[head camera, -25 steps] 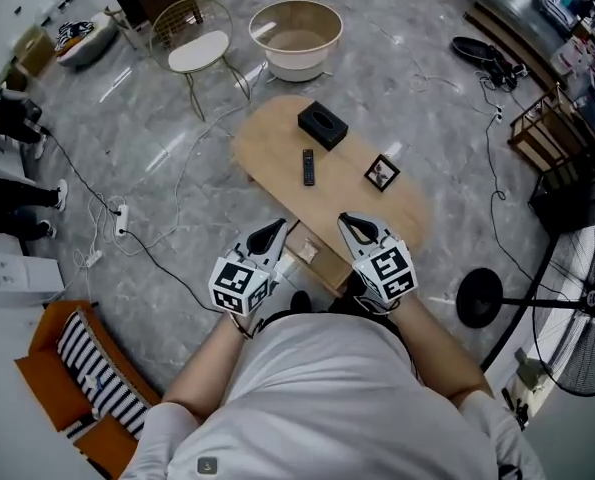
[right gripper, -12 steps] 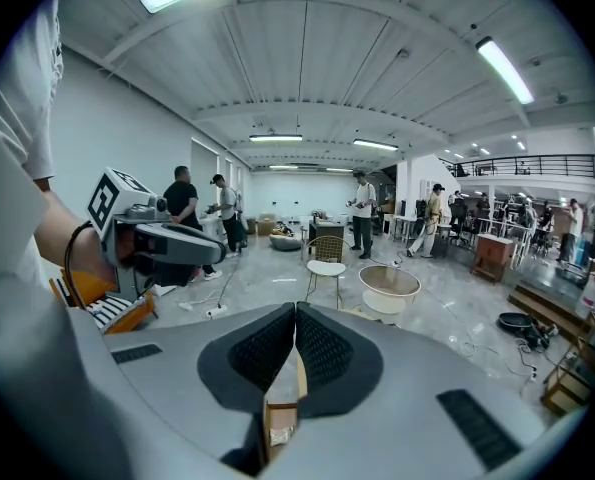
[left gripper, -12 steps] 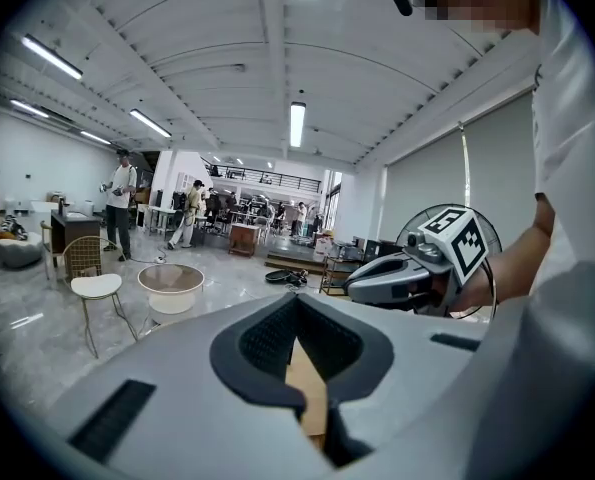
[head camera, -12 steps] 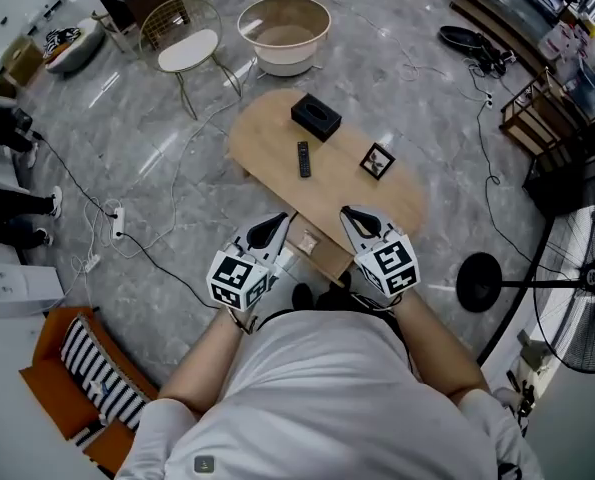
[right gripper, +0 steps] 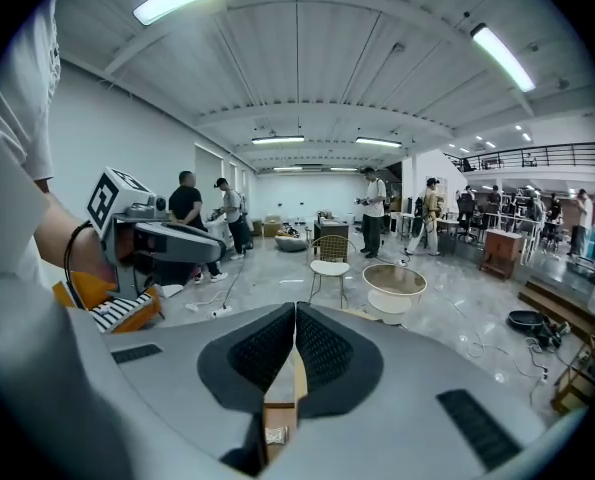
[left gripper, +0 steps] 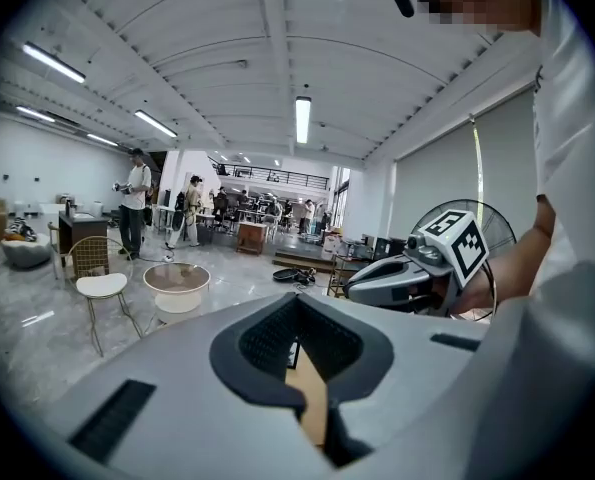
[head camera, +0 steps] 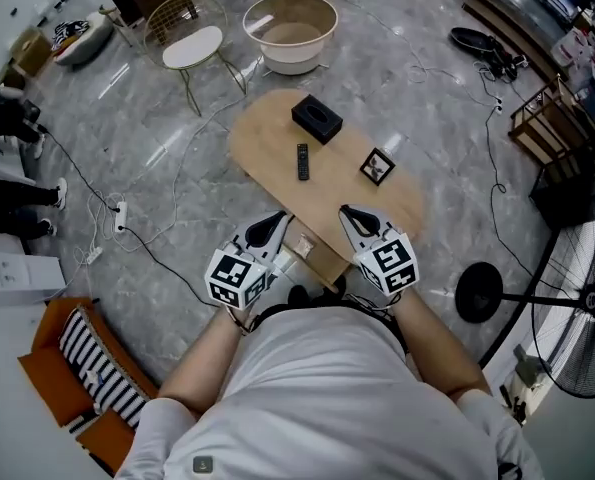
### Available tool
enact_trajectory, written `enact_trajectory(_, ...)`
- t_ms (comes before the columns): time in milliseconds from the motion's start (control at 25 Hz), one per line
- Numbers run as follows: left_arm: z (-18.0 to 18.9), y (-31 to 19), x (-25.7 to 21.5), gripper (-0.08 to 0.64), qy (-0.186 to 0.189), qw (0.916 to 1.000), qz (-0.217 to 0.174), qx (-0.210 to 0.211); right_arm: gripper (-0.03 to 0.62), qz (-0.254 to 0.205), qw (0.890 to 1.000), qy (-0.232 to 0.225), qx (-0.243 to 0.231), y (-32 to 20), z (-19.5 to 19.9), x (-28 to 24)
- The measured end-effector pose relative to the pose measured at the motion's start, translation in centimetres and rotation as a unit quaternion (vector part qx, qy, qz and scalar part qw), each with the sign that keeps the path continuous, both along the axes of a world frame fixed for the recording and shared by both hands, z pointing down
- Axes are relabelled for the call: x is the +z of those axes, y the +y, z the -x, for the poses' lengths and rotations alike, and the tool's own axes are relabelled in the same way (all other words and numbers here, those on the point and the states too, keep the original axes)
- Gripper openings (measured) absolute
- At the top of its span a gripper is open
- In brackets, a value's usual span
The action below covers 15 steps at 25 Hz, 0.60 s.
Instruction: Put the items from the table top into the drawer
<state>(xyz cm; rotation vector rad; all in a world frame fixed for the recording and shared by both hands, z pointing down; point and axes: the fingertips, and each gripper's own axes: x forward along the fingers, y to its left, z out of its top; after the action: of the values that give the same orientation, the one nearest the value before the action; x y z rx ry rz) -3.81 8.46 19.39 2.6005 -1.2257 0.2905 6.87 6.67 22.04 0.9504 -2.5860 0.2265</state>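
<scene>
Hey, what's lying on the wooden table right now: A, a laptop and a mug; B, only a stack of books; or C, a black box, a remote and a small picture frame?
C: the head view shows a black box, a remote and a small picture frame on the table.

Tan wooden table (head camera: 267, 148), black tissue box (head camera: 317, 120), black remote (head camera: 303, 161)
</scene>
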Motion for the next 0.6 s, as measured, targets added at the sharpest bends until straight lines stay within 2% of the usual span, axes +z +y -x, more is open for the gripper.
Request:
enact_trajectory(360, -2.4, -2.7, -0.3, 0.009, -0.012, 0.9996, -0.018, -0.019, 0.031, -0.008, 1.0, -0.001, -0.012, -3.7, -3.0, -0.2)
enact_trajectory(600, -2.4, -5.1, 0.1, 0.009, -0.012, 0.9997, -0.016, -0.015, 0.031, 0.007, 1.0, -0.005, -0.006, -5.7, -3.0, 0.7)
